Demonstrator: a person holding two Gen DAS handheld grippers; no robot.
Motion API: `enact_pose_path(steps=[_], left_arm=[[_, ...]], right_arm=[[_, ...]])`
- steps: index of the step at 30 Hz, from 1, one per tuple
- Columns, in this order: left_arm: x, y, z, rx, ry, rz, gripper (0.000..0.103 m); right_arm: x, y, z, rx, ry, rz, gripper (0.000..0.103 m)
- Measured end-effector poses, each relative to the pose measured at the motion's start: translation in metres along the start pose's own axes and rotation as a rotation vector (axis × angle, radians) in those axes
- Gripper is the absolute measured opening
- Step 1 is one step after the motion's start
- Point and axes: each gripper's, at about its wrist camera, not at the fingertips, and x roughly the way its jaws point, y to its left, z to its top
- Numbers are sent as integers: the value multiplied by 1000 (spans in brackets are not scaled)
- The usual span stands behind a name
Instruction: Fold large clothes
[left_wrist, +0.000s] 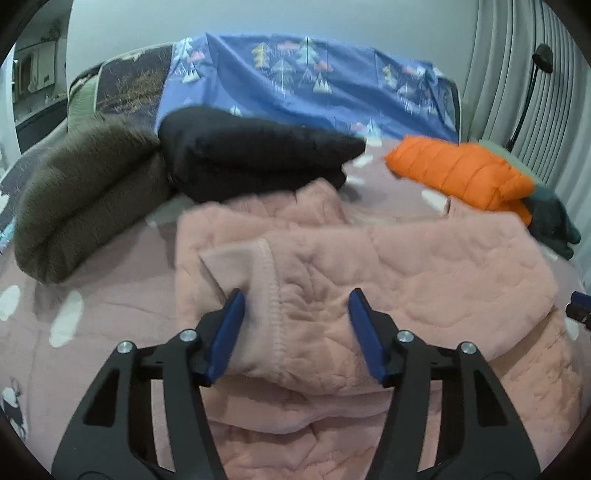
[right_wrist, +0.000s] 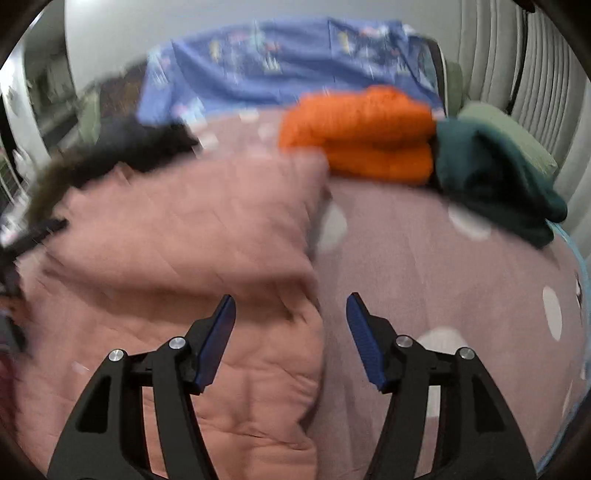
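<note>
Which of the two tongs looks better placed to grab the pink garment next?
Probably left: the left tongs stand open over the pink garment beside a seamed edge. The right tongs hover at its border, half over the bedspread.

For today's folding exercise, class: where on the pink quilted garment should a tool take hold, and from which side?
Grip the stitched hem edge of the pink quilted garment, where a flap is turned back near the left tool. That edge is thin, raised and free, so open jaws can probably slide over it from the near side. The thick quilted middle lies flat and offers no lip.
</note>
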Motion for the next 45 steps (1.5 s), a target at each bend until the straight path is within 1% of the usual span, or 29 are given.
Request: enact_pose_path(steps=[1, 2, 3, 5, 7, 9, 10, 11, 12, 13, 14, 15, 17, 20, 23, 25, 26, 27, 28, 30, 32, 34, 36, 37, 38, 40, 41, 42, 45], left_arm=[[-9, 2, 5, -20, -31, -4, 58], [-17, 4, 11, -42, -63, -15, 58], [-26, 3, 21, -62, -100, -35, 57], [-28, -6, 34, -52, -117, -46, 55], [-17, -18, 42, -31, -80, -55, 55], [10, -31, 42, 6, -8, -31, 56], [22, -33, 39, 26, 17, -4, 57], [39, -34, 33, 60, 48, 36, 58], [52, -34, 27, 90, 68, 65, 61], [68, -32, 17, 134, 80, 84, 64], [79, -31, 8, 160, 69, 83, 65], [80, -30, 8, 150, 68, 74, 64], [79, -33, 8, 160, 56, 92, 64], [81, -32, 6, 162, 59, 92, 65], [81, -31, 6, 164, 60, 96, 65], [73, -29, 7, 164, 49, 88, 65], [62, -28, 6, 164, 46, 78, 65], [51, -29, 6, 162, 48, 71, 69], [35, -28, 4, 159, 49, 56, 80], [-1, -20, -10, 170, 23, 37, 88], [-23, -11, -26, 198, 34, 33, 88], [-41, 5, -45, 208, 71, 49, 88], [-52, 23, -66, 185, 135, 33, 88], [-56, 32, -76, 158, 169, 11, 88], [-59, 40, -89, 119, 214, -33, 88], [-63, 49, -110, 72, 276, -103, 87], [-68, 49, -120, 74, 280, -116, 87], [-79, 48, -129, 96, 261, -128, 87], [-104, 45, -147, 90, 272, -231, 85]], right_arm=[[-9, 4, 11, -7, -52, 10, 60], [-13, 9, 17, -15, -79, 8, 53], [-10, 14, 32, -27, -106, 8, 46], [5, 27, 56, -35, -122, 43, 40], [24, 36, 71, -34, -109, 80, 36], [54, 42, 82, -42, -88, 48, 36], [77, 42, 84, -46, -59, 3, 36], [92, 38, 80, -43, -33, -28, 37], [116, 30, 74, -32, 9, -61, 42], [142, 19, 62, -14, 30, -51, 43], [149, 16, 54, -5, 8, -40, 45], [147, 16, 52, 1, -18, -37, 45], [141, 21, 53, -25, -41, -64, 45], [144, 21, 54, -21, -29, -59, 46], [143, 25, 55, -42, -36, -84, 46], [130, 27, 55, -51, -45, -89, 47], [116, 27, 53, -50, -46, -87, 50], [102, 26, 49, -49, -55, -75, 53], [83, 24, 40, -55, -74, -59, 55], [55, 17, 21, -81, -93, -53, 58], [36, 4, 0, -85, -68, -53, 58], [28, -11, -20, -60, -22, -41, 58], [24, -27, -43, -16, 45, 14, 58], [23, -33, -55, 7, 68, 45, 58], [22, -39, -68, 36, 92, 84, 58], [9, -51, -89, 95, 70, 154, 58], [4, -53, -95, 114, 71, 182, 58], [-2, -55, -101, 132, 75, 213, 58], [-18, -60, -117, 173, 82, 297, 58]])
